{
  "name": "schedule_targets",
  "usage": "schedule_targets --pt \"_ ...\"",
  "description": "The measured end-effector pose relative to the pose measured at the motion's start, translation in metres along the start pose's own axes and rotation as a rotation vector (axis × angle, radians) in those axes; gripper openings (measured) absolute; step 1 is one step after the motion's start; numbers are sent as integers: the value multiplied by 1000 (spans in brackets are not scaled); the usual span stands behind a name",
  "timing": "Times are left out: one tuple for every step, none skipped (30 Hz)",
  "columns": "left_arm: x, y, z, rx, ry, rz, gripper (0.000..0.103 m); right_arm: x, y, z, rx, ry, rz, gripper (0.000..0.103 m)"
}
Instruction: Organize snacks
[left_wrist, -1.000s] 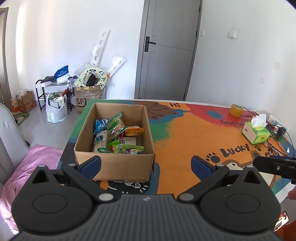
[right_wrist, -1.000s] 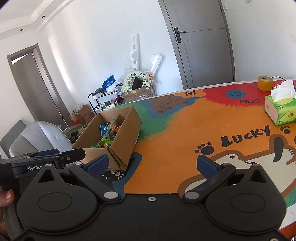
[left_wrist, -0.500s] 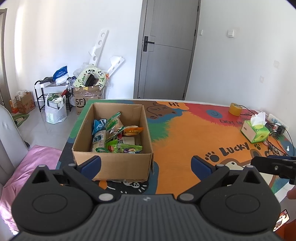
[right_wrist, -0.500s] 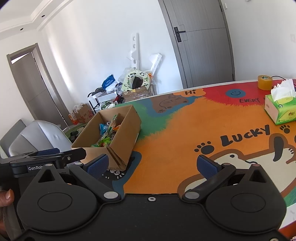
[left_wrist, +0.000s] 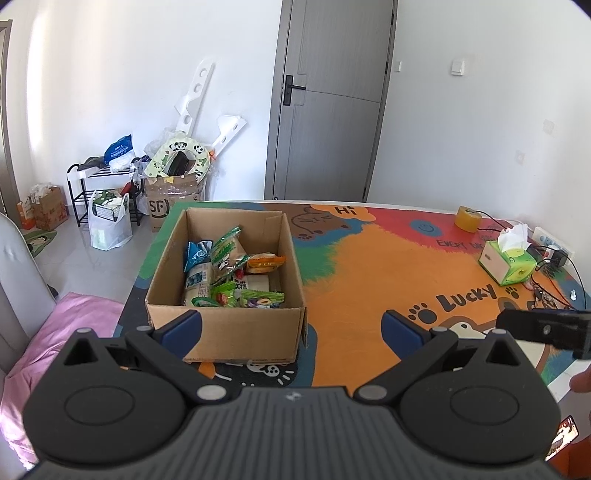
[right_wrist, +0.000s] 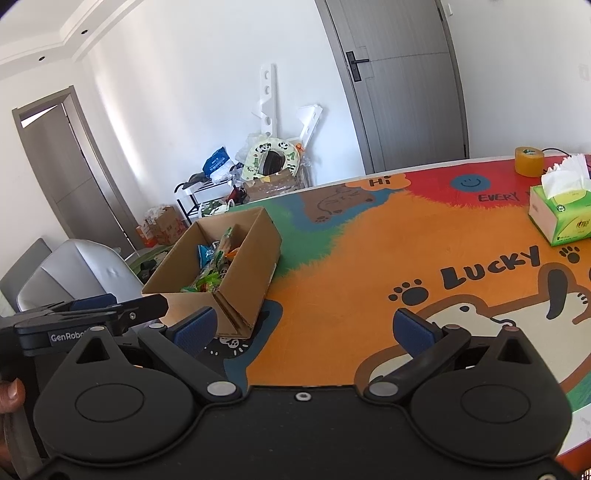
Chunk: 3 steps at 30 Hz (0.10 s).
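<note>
An open cardboard box (left_wrist: 229, 328) stands at the left end of the colourful table and holds several snack packets (left_wrist: 229, 273), mostly green, blue and orange. It also shows in the right wrist view (right_wrist: 243, 280), with packets (right_wrist: 212, 267) inside. My left gripper (left_wrist: 291, 326) is open and empty, held in front of the box's near wall. My right gripper (right_wrist: 304, 328) is open and empty over the orange part of the table, to the right of the box. Each gripper shows at the edge of the other's view.
A green tissue box (left_wrist: 508, 264) and a roll of yellow tape (left_wrist: 467, 218) sit at the table's right end, with cables and a power strip (left_wrist: 554, 247) beside them. A grey chair (right_wrist: 74, 273) and pink cushion (left_wrist: 44, 354) stand left of the table.
Both grippers stay open and empty. The left view has drawn back and risen slightly; the right is nearly still.
</note>
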<state>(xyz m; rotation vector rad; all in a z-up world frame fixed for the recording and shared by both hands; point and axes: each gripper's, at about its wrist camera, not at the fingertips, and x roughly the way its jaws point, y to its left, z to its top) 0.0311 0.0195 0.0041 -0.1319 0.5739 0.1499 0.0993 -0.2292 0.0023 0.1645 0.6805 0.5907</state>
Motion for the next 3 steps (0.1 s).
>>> schedule_targets --pt "1 1 0 -5 2 0 103 -1 0 1 1 -5 -1 103" --pt "2 2 -1 -9 4 -3 103 -2 -1 1 2 -8 -4 103" --pt "3 3 -1 -11 8 -7 103 -2 -1 1 4 -10 -7 103"
